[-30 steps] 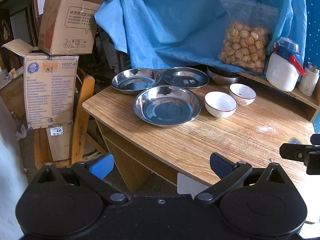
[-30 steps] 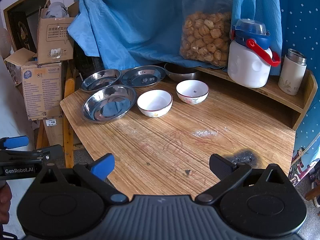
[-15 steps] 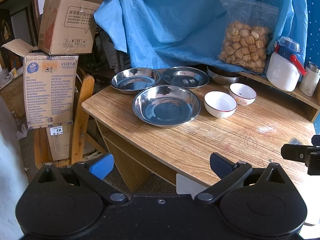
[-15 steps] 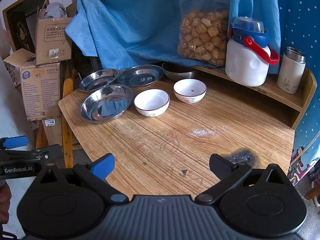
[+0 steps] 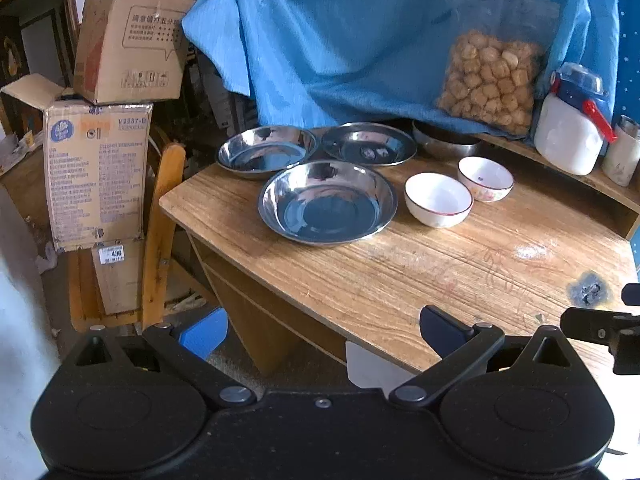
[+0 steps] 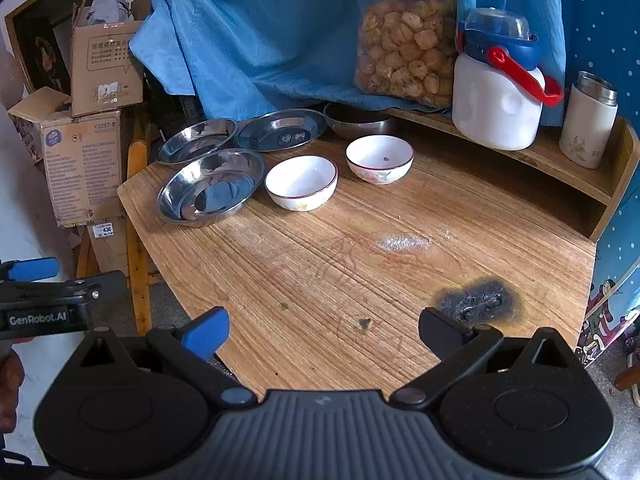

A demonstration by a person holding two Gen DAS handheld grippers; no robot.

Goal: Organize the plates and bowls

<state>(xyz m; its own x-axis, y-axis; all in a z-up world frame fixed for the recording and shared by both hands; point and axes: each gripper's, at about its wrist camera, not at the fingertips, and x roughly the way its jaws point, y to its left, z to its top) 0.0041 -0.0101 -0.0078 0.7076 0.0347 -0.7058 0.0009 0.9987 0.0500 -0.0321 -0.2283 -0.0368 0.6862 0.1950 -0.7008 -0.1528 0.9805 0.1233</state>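
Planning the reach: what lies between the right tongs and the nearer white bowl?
Only bare wooden tabletop, scratched and marked. The right wrist view shows nothing standing between the open right tongs and the nearer white bowl.

A broad stretch of bare wooden table (image 6: 360,264) lay open between both spread-jawed grippers and the dishes. Three steel plates (image 6: 208,192) and two white bowls (image 6: 301,182) crowded the far left corner, nearly rim to rim. Behind them a low shelf (image 6: 540,156) carrying a white jug (image 6: 496,108), a flask (image 6: 588,120) and a snack bag (image 6: 404,48) blocked the back, with blue cloth (image 6: 248,40) hanging close above.
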